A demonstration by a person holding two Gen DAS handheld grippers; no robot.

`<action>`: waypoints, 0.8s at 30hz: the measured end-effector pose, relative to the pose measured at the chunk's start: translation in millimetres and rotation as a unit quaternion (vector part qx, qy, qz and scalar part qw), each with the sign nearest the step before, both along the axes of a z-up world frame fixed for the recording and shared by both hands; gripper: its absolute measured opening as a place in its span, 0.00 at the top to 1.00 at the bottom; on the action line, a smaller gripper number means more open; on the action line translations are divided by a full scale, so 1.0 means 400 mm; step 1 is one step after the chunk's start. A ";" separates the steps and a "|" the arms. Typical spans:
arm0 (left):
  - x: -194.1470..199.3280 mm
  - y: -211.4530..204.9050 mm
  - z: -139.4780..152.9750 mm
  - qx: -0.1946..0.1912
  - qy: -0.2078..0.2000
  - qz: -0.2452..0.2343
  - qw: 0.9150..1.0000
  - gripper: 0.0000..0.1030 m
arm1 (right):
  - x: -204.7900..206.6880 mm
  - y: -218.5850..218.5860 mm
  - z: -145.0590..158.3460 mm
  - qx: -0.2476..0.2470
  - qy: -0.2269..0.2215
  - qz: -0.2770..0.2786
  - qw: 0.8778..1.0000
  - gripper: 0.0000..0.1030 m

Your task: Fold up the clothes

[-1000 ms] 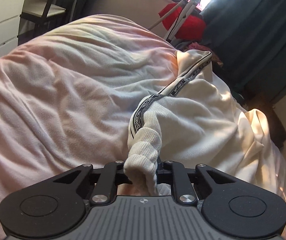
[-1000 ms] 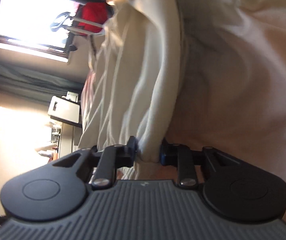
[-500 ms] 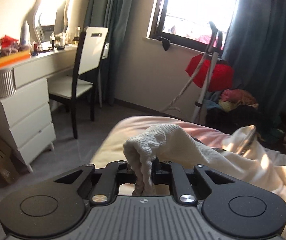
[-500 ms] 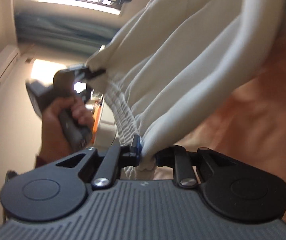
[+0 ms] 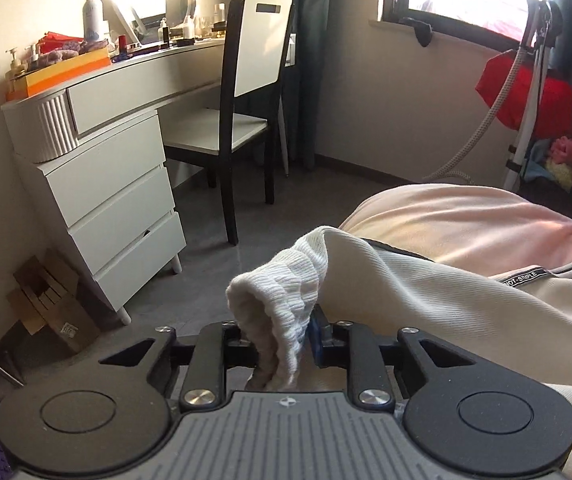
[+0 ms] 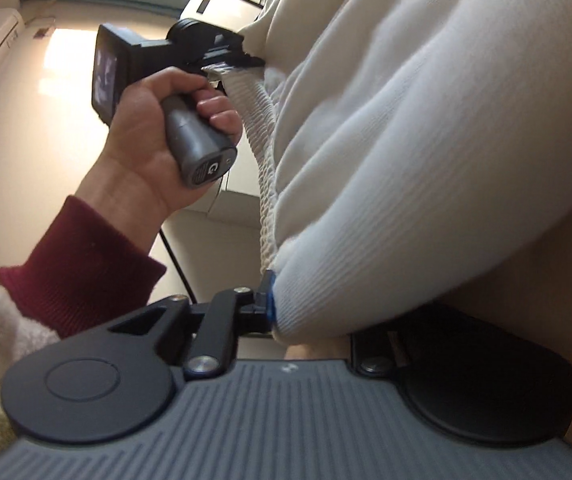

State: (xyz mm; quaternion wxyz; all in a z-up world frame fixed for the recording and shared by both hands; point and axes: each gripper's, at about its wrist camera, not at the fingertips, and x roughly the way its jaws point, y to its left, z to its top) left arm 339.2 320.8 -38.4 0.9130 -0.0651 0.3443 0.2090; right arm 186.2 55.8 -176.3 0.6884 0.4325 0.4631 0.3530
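Observation:
A cream sweatshirt (image 5: pixel 466 312) with a black lettered stripe hangs over the pink bed (image 5: pixel 466 216). My left gripper (image 5: pixel 281 344) is shut on its ribbed hem (image 5: pixel 281 292), held up in the air. My right gripper (image 6: pixel 286 316) is shut on the other end of the same ribbed hem (image 6: pixel 263 184); the cloth (image 6: pixel 406 140) covers its right finger. In the right wrist view the left gripper (image 6: pixel 221 60) and the hand holding it show at upper left, with the hem stretched between the two grippers.
A white dresser with drawers (image 5: pixel 101 184) and a cluttered top stands at left, with a black and white chair (image 5: pixel 245 92) beside it. A cardboard box (image 5: pixel 45 304) sits on the grey floor. A red bag and stand (image 5: pixel 526 96) are by the window.
Both grippers have lifted the sweatshirt off the bed and swung up. The left view went from the bed to the dresser and chair. The hem is now stretched between them.

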 end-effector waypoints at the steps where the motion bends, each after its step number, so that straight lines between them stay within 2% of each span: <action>1: -0.018 -0.012 0.012 0.003 -0.005 -0.004 1.000 0.53 | -0.002 -0.010 0.010 -0.004 -0.002 0.007 1.000 0.72; 2: -0.035 -0.025 0.023 0.005 -0.009 -0.008 1.000 0.47 | -0.005 -0.021 0.021 -0.008 -0.005 0.014 1.000 0.65; 3: -0.053 -0.037 0.035 0.008 -0.014 -0.012 1.000 0.38 | -0.015 -0.035 0.044 -0.014 -0.016 0.015 1.000 0.49; 4: -0.070 -0.049 0.046 0.011 -0.019 -0.016 1.000 0.34 | -0.025 -0.049 0.066 -0.019 -0.028 0.017 0.999 0.37; 5: -0.088 -0.062 0.058 0.013 -0.024 -0.020 0.999 0.32 | -0.035 -0.063 0.089 -0.024 -0.039 0.019 0.999 0.15; 6: -0.106 -0.074 0.069 0.016 -0.028 -0.023 0.999 0.28 | -0.045 -0.077 0.112 -0.029 -0.050 0.021 0.998 0.03; 11: -0.240 -0.206 0.181 0.051 -0.063 -0.073 0.994 0.16 | -0.152 -0.193 0.242 -0.111 -0.148 -0.003 0.983 0.04; 16: -0.399 -0.338 0.272 0.037 -0.107 -0.093 0.989 0.14 | -0.245 -0.355 0.354 -0.171 -0.212 -0.057 0.960 0.04; 20: -0.507 -0.434 0.286 0.027 -0.132 -0.117 0.984 0.09 | -0.317 -0.493 0.437 -0.220 -0.259 -0.102 0.935 0.04; 24: -0.588 -0.530 0.247 0.029 -0.123 -0.149 0.981 0.09 | -0.396 -0.642 0.477 -0.274 -0.313 -0.137 0.899 0.04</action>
